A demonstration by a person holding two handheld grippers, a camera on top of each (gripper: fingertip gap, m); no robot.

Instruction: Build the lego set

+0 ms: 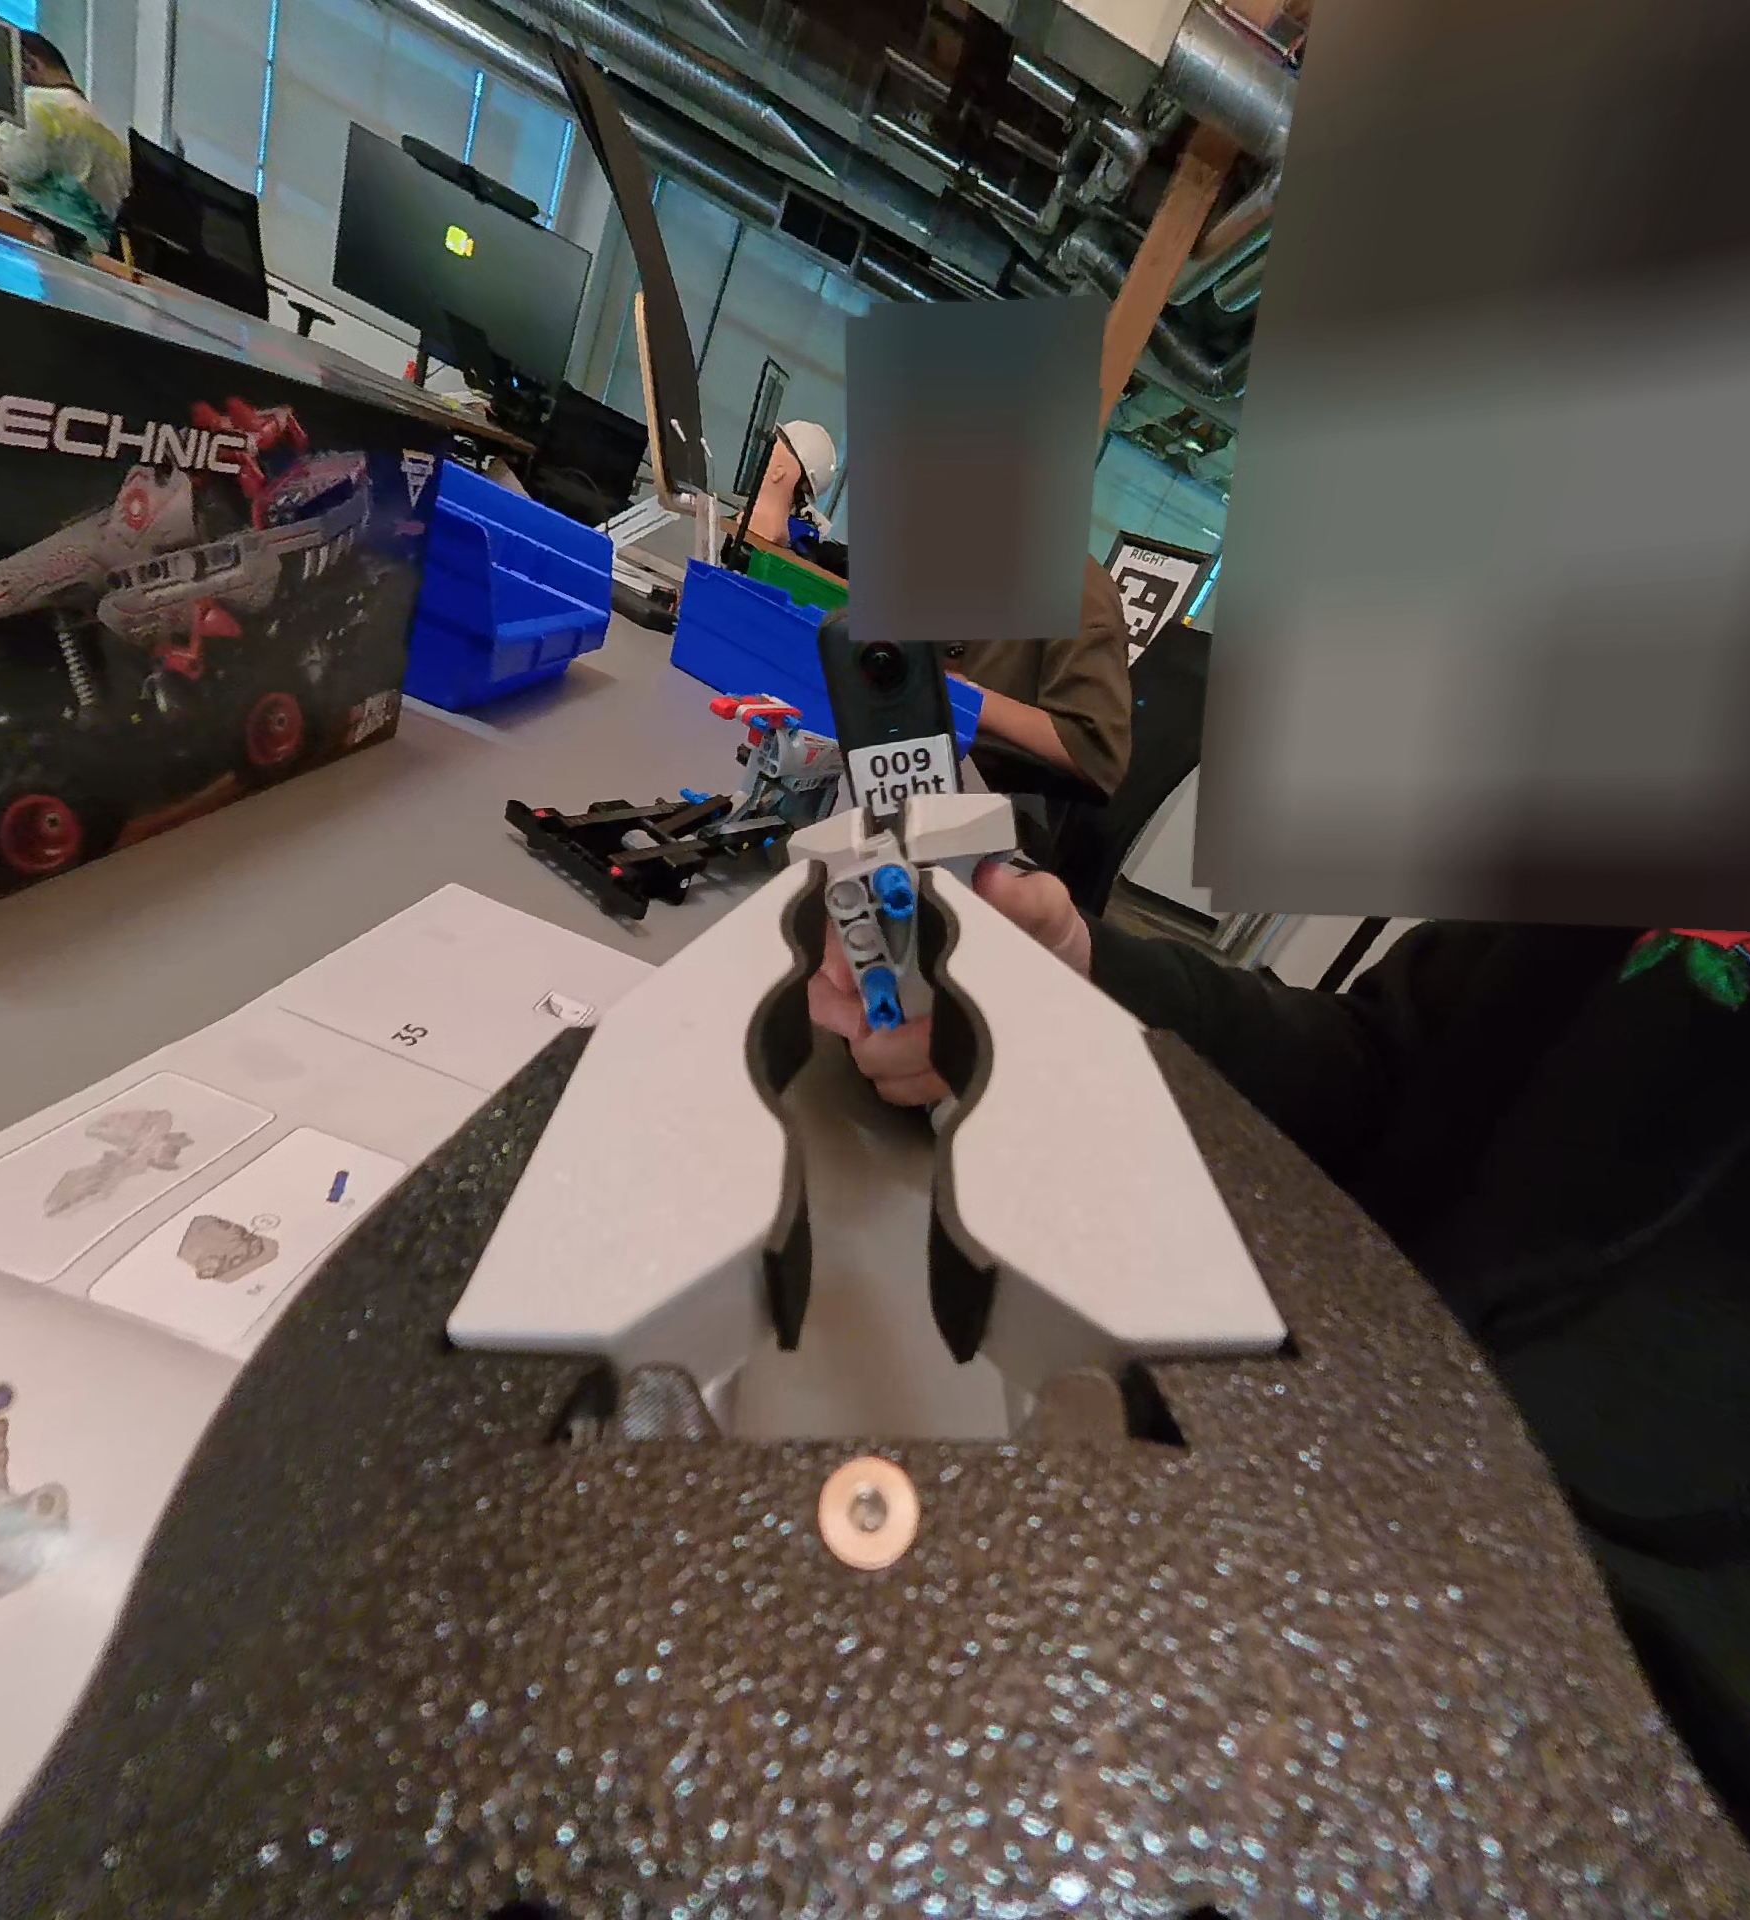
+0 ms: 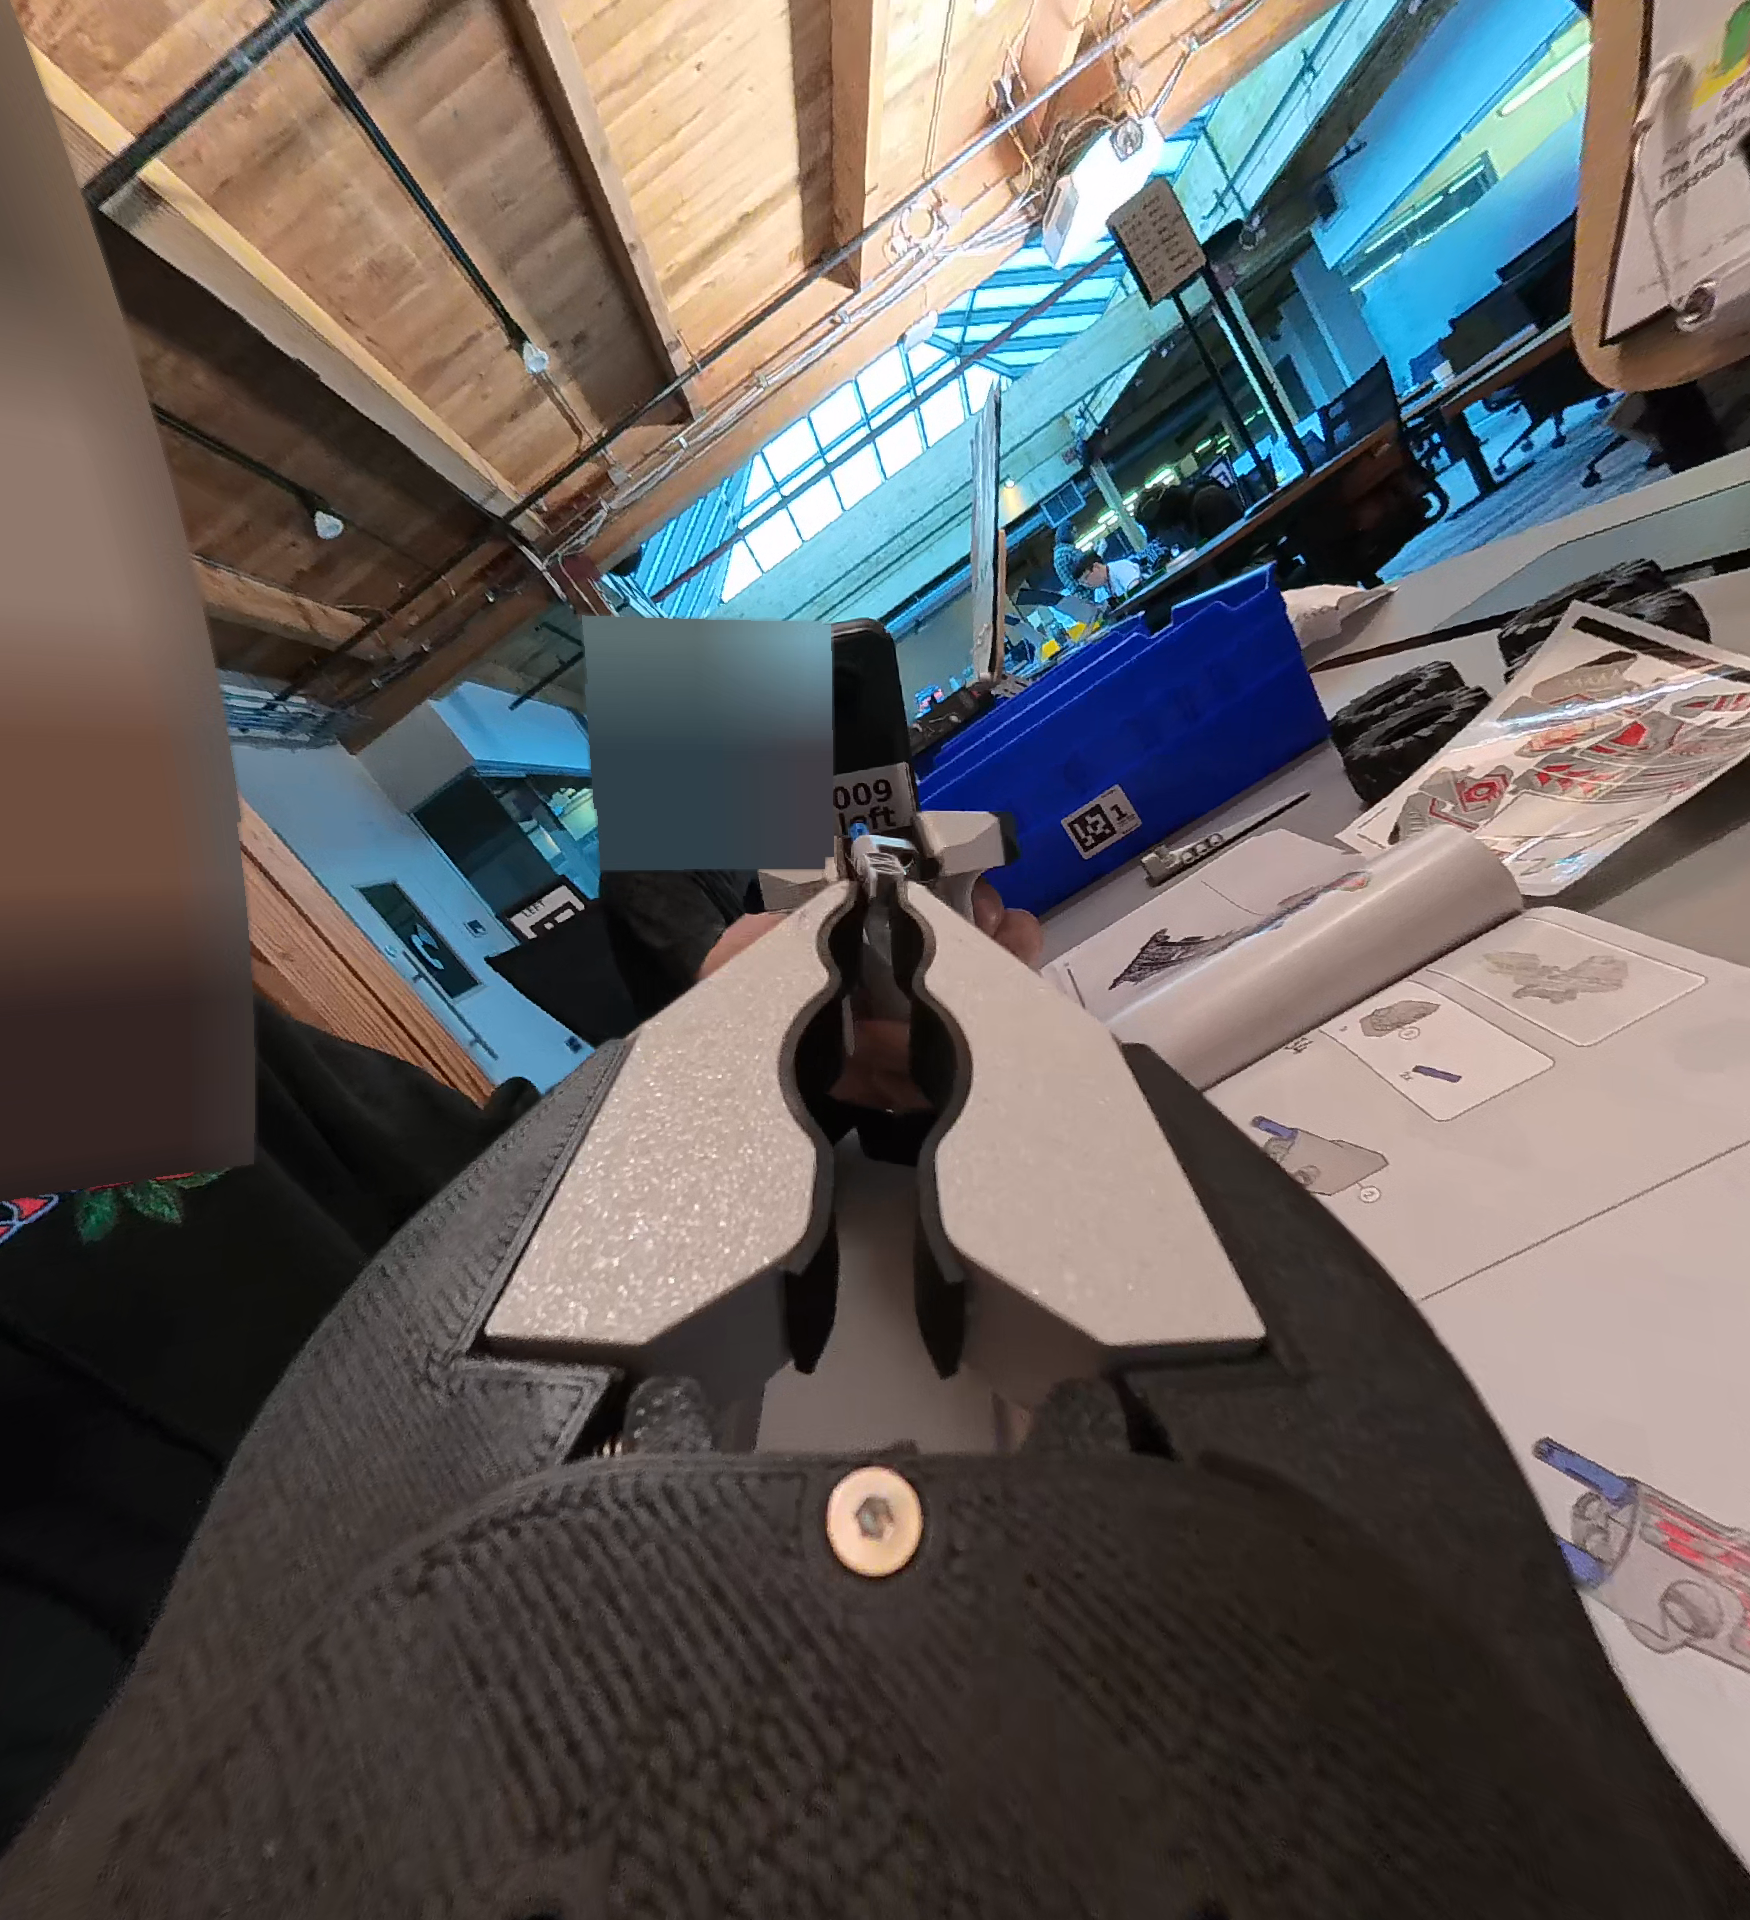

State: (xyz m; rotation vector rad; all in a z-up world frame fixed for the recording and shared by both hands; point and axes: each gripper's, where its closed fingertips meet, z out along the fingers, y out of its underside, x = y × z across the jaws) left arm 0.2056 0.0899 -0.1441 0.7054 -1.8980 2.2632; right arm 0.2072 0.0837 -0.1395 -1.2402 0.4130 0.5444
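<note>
The left gripper (image 1: 871,940), two pale grey moulded fingers on a speckled black body, is clamped on a small grey plastic lego beam with two blue pins (image 1: 876,935), raised in the air above the open white instruction booklet (image 1: 351,1091). Facing it tip to tip, the right gripper (image 2: 876,904) seems to pinch the same beam (image 2: 876,868) from the far end, though the grip is too small to be sure. Beyond the booklet lie the large dark lego box (image 1: 154,623), blue plastic bins (image 1: 507,603) and a black and grey part-built lego chassis (image 1: 663,831). Beside the booklet's right edge sit a sticker sheet (image 2: 1598,748) and black tyres (image 2: 1401,727). The step looks like seating a pin; next the grippers must press squarely along the pin's axis without twisting.
</note>
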